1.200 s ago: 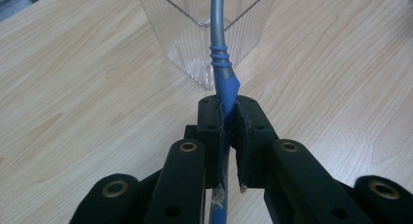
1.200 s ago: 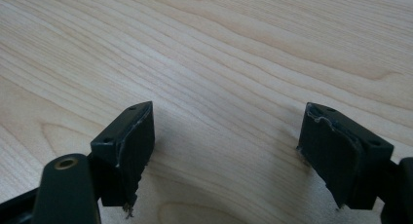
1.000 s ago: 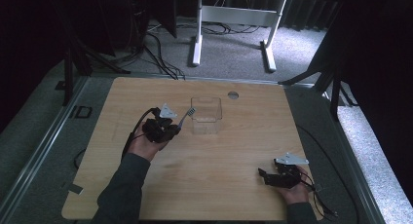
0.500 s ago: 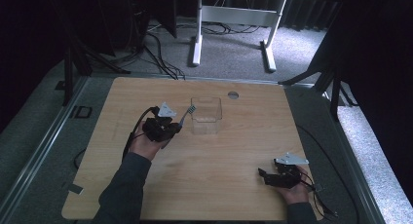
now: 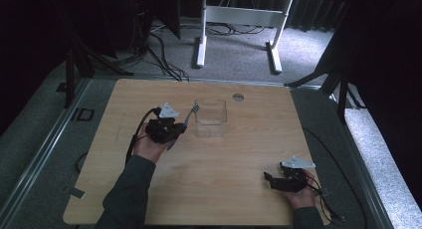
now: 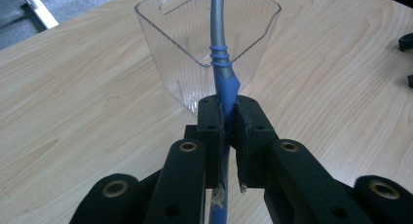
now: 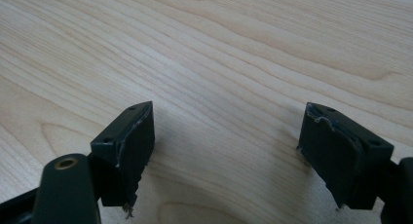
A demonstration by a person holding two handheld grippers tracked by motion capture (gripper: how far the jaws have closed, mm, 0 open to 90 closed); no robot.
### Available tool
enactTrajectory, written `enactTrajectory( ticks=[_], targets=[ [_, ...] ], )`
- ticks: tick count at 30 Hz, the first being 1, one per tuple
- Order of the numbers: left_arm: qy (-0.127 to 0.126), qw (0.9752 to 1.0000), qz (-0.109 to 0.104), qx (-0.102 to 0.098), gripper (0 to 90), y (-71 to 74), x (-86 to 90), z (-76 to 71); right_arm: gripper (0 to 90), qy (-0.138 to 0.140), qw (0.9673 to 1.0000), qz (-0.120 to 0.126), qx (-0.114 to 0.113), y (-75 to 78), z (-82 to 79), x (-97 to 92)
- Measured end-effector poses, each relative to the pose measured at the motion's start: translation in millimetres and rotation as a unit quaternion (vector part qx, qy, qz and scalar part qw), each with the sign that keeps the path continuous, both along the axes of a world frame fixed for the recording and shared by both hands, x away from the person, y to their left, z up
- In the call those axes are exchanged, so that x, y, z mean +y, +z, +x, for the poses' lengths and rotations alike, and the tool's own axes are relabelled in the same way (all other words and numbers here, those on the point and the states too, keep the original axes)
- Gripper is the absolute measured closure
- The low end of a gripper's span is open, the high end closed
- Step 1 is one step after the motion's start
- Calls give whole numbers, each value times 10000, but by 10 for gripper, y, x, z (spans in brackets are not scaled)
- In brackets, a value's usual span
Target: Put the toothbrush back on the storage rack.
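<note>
Toothbrush clamped on the left, right jaws wide apart.
The left gripper (image 5: 174, 130) pinches the toothbrush (image 5: 187, 118) by its blue handle, head pointing to one o'clock, just beside the clear bin (image 5: 211, 118) on the table (image 5: 239, 154). At five o'clock, the right gripper (image 5: 268, 179) rests spread, holding nothing.

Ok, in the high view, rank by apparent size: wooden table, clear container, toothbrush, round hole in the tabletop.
1. Wooden table, by far the largest.
2. Clear container.
3. Toothbrush, longish but thin, partly hidden in the left claw.
4. Round hole, smallest.
</note>
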State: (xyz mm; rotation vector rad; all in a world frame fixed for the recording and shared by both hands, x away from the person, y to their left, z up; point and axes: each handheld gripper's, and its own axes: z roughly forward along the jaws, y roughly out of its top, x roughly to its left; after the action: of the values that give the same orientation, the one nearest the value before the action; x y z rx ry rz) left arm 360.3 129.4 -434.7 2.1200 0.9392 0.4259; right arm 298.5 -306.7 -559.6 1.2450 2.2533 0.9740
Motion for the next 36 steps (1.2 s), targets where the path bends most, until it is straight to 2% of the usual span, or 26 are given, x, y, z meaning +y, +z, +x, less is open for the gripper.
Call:
enactTrajectory(
  ticks=[10, 28, 36],
  targets=[
    [57, 9996, -216, -157, 819, 19, 10, -5, 207, 2, 10000, 0, 1, 0, 1, 0],
    [160, 9983, -513, -229, 820, 3, 36, 9, 207, 5, 10000, 4, 1, 0, 2, 0],
    [223, 9973, -610, -330, 820, 4, 37, 5, 207, 7, 10000, 3, -1, 0, 2, 0]
  ],
)
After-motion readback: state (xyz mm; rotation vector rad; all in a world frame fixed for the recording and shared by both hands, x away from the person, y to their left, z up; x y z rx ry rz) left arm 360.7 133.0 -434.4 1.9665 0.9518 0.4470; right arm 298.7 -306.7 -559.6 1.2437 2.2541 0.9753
